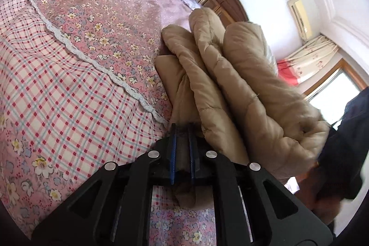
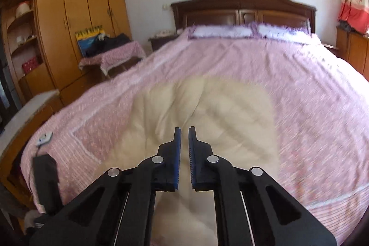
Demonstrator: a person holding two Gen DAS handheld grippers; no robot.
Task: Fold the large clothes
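Observation:
A tan quilted padded coat point(image 1: 242, 89) hangs bunched in thick folds above the bed. My left gripper point(image 1: 183, 128) is shut on a fold of its fabric, which passes between the blue pads and sticks out behind them. In the right wrist view the coat point(image 2: 207, 112) lies spread pale and flat on the pink bedspread. My right gripper point(image 2: 184, 130) hovers over it with a narrow gap between the pads and nothing in it. That view is motion-blurred.
The bed point(image 2: 299, 84) carries a pink floral and checked cover point(image 1: 69, 84) with a white lace trim. A dark headboard point(image 2: 242, 6) and pillows are at the far end. A wardrobe point(image 2: 69, 15) and a small covered table point(image 2: 110, 57) stand on the left. A dark sleeve point(image 1: 341, 153) is at the right.

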